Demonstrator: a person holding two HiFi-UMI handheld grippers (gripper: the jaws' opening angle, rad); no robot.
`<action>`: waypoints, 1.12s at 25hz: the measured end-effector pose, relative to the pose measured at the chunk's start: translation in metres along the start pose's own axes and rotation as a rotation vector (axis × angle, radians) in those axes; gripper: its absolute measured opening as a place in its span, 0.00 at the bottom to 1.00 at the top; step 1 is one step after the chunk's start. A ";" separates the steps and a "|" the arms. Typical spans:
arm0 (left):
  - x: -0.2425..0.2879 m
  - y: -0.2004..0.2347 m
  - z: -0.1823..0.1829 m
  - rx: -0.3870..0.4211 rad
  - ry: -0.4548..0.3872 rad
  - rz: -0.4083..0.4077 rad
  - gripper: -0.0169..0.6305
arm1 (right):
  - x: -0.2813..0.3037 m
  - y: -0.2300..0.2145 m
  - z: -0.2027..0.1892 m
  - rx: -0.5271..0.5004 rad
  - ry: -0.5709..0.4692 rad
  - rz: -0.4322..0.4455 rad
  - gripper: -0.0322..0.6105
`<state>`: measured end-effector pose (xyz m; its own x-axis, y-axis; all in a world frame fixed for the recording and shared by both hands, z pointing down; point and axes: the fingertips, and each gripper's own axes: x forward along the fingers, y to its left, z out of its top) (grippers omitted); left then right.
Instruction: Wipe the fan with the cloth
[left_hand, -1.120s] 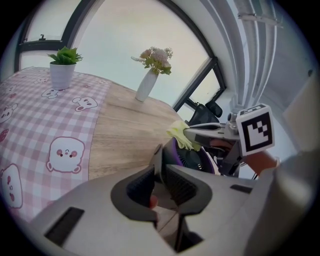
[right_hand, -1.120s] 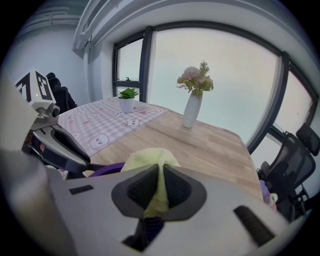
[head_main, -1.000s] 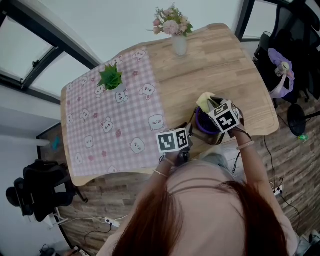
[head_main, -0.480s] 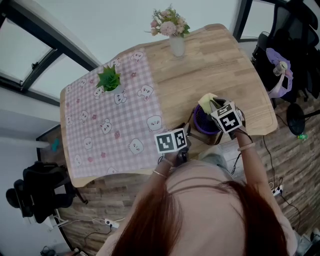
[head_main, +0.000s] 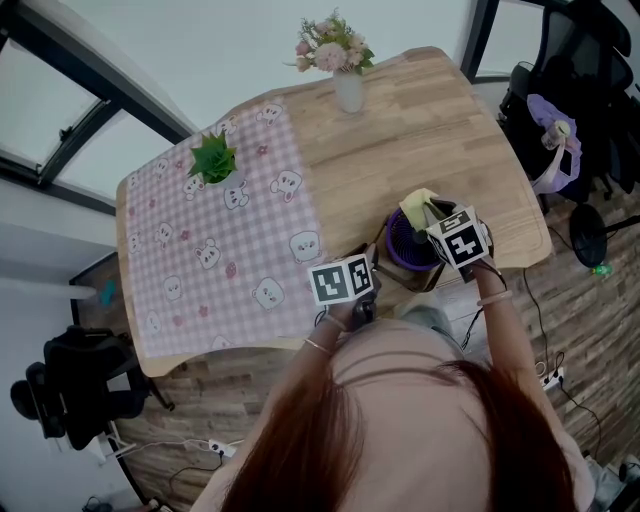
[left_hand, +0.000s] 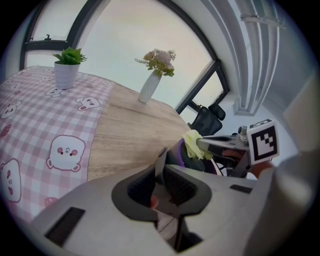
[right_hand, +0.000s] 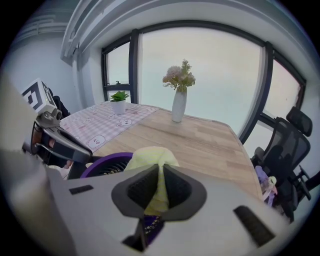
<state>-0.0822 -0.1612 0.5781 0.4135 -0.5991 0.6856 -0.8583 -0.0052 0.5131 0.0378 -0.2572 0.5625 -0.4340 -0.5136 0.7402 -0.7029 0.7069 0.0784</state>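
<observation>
A purple round fan (head_main: 408, 245) lies near the front edge of the wooden table (head_main: 440, 130). My right gripper (head_main: 432, 215) is shut on a pale yellow cloth (head_main: 417, 207) and holds it against the fan's far rim. In the right gripper view the cloth (right_hand: 150, 160) bulges out of the gripper (right_hand: 160, 172), over the fan's grille (right_hand: 102, 165). My left gripper (head_main: 368, 275) is at the fan's left side. A thin dark part of the fan (left_hand: 161, 162) stands between its jaws, which have just been closing on it.
A white vase of flowers (head_main: 347, 88) stands at the table's far side. A small potted plant (head_main: 213, 160) sits on the pink checked cloth (head_main: 220, 250) covering the left half. An office chair (head_main: 590, 90) stands right of the table.
The right gripper has slid a little to the right across the fan with the cloth. The left gripper has stayed by the fan's left side.
</observation>
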 end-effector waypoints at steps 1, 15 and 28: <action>0.000 0.000 0.000 0.003 0.000 0.002 0.12 | -0.001 0.000 -0.001 0.004 -0.002 -0.001 0.09; 0.008 -0.005 -0.005 0.101 0.150 -0.027 0.13 | 0.003 -0.001 0.003 0.025 -0.067 0.002 0.09; 0.021 0.002 -0.011 0.235 0.339 0.019 0.13 | 0.015 0.010 0.020 -0.027 -0.088 0.067 0.09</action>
<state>-0.0720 -0.1651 0.5998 0.4401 -0.3035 0.8451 -0.8964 -0.2030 0.3939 0.0133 -0.2674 0.5607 -0.5283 -0.5046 0.6828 -0.6560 0.7532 0.0491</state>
